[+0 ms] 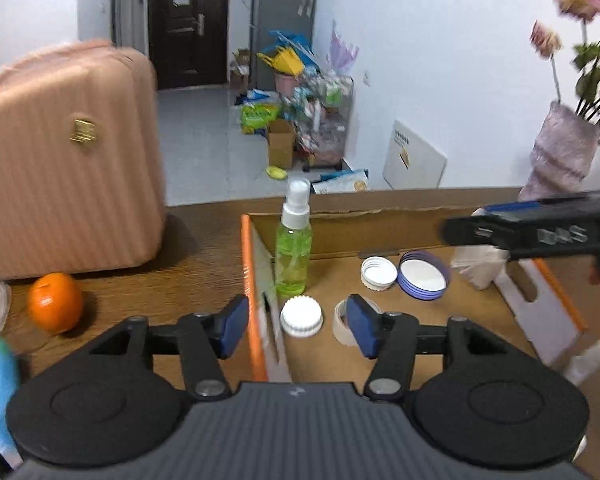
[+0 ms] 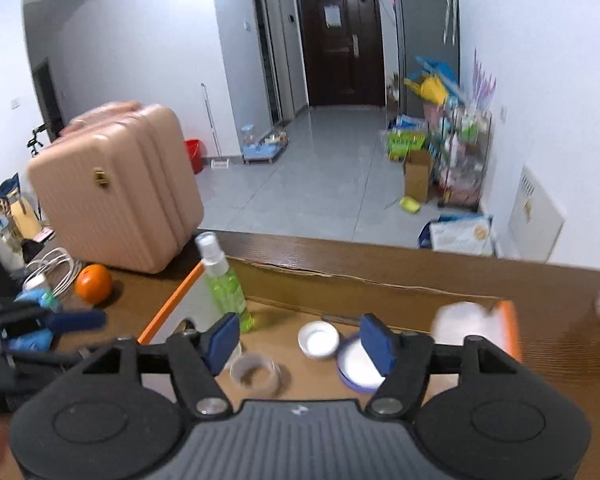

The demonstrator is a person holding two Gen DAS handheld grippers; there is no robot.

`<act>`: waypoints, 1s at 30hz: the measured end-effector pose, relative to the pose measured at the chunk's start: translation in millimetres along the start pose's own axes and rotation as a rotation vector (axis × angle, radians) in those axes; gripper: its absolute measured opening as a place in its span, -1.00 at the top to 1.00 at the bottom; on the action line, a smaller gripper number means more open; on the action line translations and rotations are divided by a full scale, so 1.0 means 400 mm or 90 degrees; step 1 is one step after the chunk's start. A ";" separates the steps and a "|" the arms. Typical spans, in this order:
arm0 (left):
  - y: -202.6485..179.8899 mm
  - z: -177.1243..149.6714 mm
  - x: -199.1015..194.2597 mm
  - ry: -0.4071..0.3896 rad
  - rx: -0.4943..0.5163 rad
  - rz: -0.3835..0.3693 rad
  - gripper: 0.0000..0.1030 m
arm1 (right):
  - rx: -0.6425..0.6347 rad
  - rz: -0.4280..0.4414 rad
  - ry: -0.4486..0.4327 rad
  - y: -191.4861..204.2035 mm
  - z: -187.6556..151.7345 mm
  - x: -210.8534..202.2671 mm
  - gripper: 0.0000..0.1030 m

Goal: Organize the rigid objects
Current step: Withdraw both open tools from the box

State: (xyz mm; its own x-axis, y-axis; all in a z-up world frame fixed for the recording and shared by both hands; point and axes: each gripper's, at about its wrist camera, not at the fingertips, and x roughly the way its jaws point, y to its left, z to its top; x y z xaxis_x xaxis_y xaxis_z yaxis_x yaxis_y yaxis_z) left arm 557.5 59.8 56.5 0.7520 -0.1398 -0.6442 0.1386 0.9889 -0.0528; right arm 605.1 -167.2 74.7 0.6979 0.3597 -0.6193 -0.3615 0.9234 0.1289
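An open cardboard box [image 1: 380, 216] lies on the wooden table. Inside stand a green spray bottle [image 1: 293, 252], a ribbed white cap [image 1: 301, 316], a white lid [image 1: 379, 273], a purple-rimmed lid [image 1: 423, 275] and a roll of tape [image 1: 342, 322]. My left gripper [image 1: 298, 326] is open and empty, straddling the box's orange left wall. My right gripper [image 2: 300, 344] is open and empty above the box, over the tape roll [image 2: 256, 374], the white lid [image 2: 319, 339] and the purple lid [image 2: 358, 368]. The spray bottle [image 2: 225, 284] stands to its left.
A pink suitcase [image 1: 64, 176] stands at the table's left rear. An orange [image 1: 55, 302] lies in front of it, with cables and a blue object farther left. A vase [image 1: 560, 152] of flowers stands at the right rear. A white object [image 1: 478, 266] sits in the box's right corner.
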 end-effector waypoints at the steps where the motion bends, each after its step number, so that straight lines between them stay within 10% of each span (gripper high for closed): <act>1: 0.001 -0.010 -0.036 -0.008 0.000 -0.002 -0.21 | -0.011 -0.003 -0.009 0.008 -0.017 -0.052 -0.42; 11: -0.078 -0.223 -0.427 -0.119 0.027 0.038 -0.49 | -0.073 -0.058 -0.109 0.046 -0.276 -0.456 -0.69; 23: -0.234 -0.618 -0.683 -0.228 0.043 0.067 -0.82 | -0.026 -0.109 -0.223 0.148 -0.705 -0.696 -0.76; 30: -0.284 -0.810 -0.726 -0.174 0.051 0.038 -0.85 | -0.010 -0.126 -0.203 0.210 -0.892 -0.747 -0.76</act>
State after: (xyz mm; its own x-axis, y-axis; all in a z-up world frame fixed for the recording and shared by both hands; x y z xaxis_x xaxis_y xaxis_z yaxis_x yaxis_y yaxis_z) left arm 114.4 4.3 2.3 0.9045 -0.0999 -0.4146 0.1309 0.9903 0.0468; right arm 145.6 -244.8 -5.8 0.9118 0.2002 -0.3586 -0.2080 0.9780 0.0171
